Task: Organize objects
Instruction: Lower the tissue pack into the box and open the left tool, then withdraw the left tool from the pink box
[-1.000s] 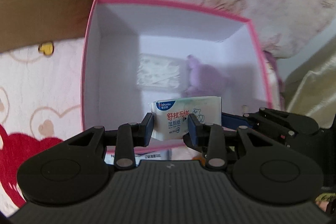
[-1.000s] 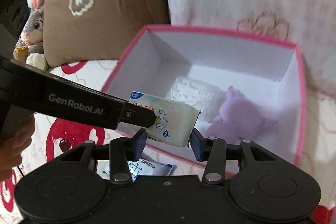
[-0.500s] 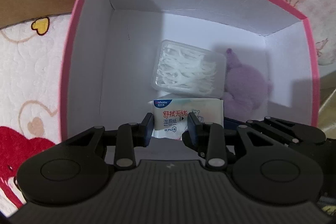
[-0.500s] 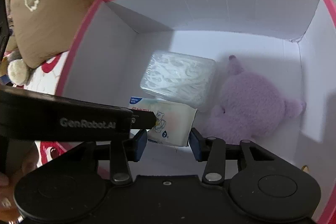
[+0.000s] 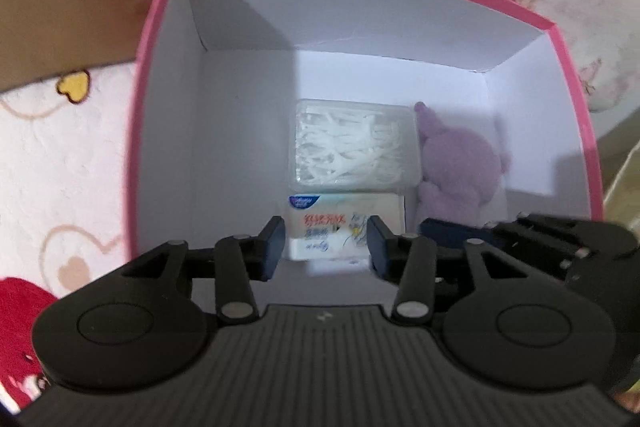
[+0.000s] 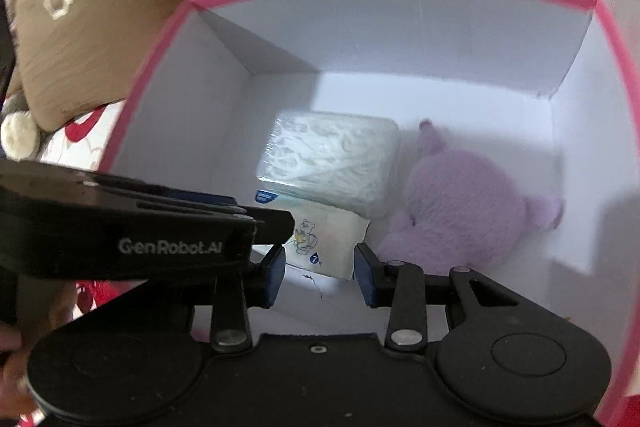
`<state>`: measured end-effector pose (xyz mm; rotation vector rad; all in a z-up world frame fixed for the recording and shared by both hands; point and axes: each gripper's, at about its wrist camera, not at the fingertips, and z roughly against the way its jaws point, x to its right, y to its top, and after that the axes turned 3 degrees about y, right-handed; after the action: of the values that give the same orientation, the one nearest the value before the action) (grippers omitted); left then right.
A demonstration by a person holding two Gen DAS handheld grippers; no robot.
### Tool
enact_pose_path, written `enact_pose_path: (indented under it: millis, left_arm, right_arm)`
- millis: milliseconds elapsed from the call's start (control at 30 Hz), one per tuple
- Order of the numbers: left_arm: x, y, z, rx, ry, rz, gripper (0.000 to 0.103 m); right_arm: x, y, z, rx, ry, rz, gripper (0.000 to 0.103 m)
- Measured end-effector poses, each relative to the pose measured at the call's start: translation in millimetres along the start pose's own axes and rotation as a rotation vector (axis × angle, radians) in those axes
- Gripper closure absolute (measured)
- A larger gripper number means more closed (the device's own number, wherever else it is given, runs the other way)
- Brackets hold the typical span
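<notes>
Bedding (image 5: 60, 155) in pale pink with heart prints was the biggest thing around, plus a brown plush cushion (image 6: 100, 23) off at the far left. On the bedding sat the pink-rimmed box (image 5: 168, 75), white inside and open at the top, and both cameras were looking down into it.

Inside the box, a purple plush toy (image 6: 464, 211) slumped on the right side of the floor, close to the right wall. Just left of it was a clear plastic case of floss picks (image 5: 352, 143), touching or nearly touching the toy; couldn't quite tell which. Right on the near side of that case lay the wet wipes pack (image 5: 344, 227), white with a blue logo and a little cartoon bear, flat on the box floor and butted up against the case.

Both grippers were down in the box over the wipes. The left gripper (image 5: 326, 247) had its fingers spread apart, one on each side of the pack, with gaps showing, so it wasn't pinching anything. The right gripper (image 6: 320, 267) was also spread wide, its fingers just near of the pack's edge and gripping nothing. The left gripper's black arm, with "GenRobot.AI" lettering, cut across the right wrist view from the left.
</notes>
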<state>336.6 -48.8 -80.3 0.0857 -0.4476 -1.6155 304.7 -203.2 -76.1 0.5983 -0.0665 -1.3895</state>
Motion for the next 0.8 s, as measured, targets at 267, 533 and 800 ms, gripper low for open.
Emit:
enact_pose_path:
  millis: [267, 533, 800]
  left_arm:
    - [6, -21, 52, 0.079, -0.035, -0.116, 0.056]
    - [6, -46, 114, 0.132, -0.046, -0.197, 0.052]
    - [9, -73, 169, 0.157, -0.058, -0.259, 0.049]
  right_arm:
    - [-20, -17, 62, 0.117, -0.039, 0.133, 0.059]
    - [-33, -38, 121, 0.212, -0.039, 0.161, 0.059]
    - [-51, -59, 170, 0.26, -0.076, 0.177, 0.054]
